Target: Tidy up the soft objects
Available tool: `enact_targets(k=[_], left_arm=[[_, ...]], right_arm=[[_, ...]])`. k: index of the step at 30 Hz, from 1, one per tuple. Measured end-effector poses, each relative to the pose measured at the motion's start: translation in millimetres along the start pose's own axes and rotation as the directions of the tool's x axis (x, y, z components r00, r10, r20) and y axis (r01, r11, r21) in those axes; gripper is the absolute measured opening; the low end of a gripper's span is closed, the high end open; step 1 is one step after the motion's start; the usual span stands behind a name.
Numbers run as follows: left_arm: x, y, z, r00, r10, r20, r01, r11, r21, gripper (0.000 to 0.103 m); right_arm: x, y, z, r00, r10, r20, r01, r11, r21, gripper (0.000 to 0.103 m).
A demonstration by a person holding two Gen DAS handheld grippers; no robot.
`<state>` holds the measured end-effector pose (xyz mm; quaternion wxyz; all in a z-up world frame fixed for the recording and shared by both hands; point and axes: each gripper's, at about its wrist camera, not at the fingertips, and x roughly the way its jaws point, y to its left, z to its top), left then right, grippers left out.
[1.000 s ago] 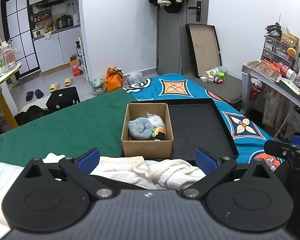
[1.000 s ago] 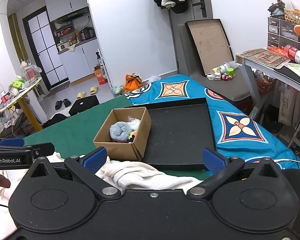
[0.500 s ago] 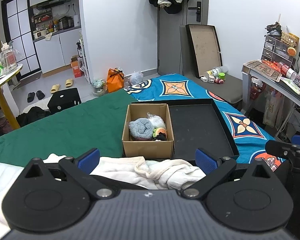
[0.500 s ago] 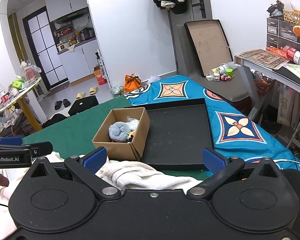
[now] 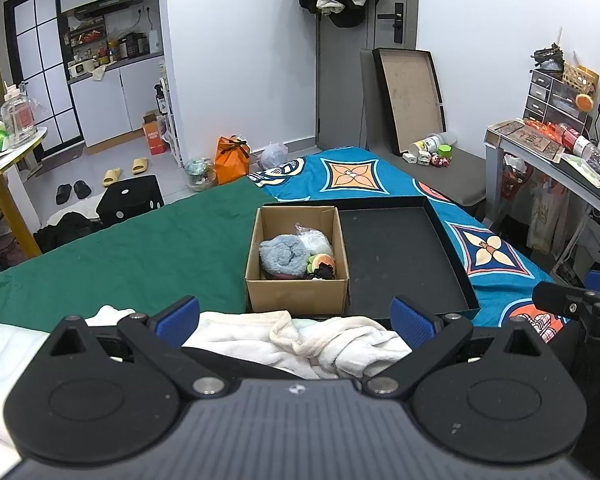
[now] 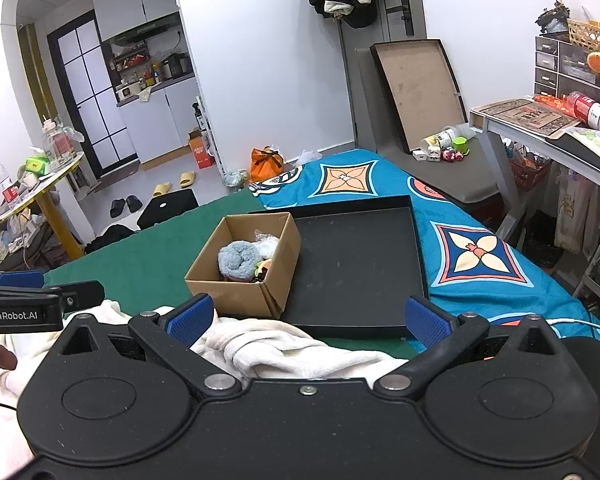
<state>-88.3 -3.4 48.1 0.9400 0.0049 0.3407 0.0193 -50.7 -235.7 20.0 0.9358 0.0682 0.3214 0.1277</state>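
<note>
The cream towel (image 5: 300, 340) lies bunched in loose folds on the green cloth (image 5: 132, 256), just in front of the cardboard box (image 5: 298, 296) and touching its near wall. That puts it directly under both of your tools, which I judge is why you hold them low and level here.

Your left gripper (image 5: 296, 316) hangs over the towel with its jaws spread wide and nothing between the blue pads (image 5: 178, 314). Your right gripper (image 6: 306, 318) is the same: wide apart, empty, poised over the right-hand folds. Neither pad visibly touches the fabric.

Inside the box sit a blue-grey fluffy bundle (image 5: 282, 256), a clear plastic bag (image 5: 316, 240) and a small orange-and-black plush item (image 5: 322, 266). These look already sorted, so the box reads as the collecting point.

The black tray (image 5: 400, 256) lies flush against the box's right side, with nothing in it. Its role is unclear from here.

Judgement: the towel is the remaining piece. Two wide-set jaws suit a limp cloth, since one pinch would leave most of it trailing.
</note>
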Motion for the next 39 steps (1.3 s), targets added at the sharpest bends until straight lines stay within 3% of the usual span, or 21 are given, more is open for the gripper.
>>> enact_targets(k=[39], left_arm=[[2.1, -6.5, -7.1, 1.000, -0.008, 0.010, 0.007, 1.000, 0.019, 0.101]], right_arm=[[2.3, -2.4, -6.2, 1.000, -0.005, -0.005, 0.005, 1.000, -0.002, 0.103]])
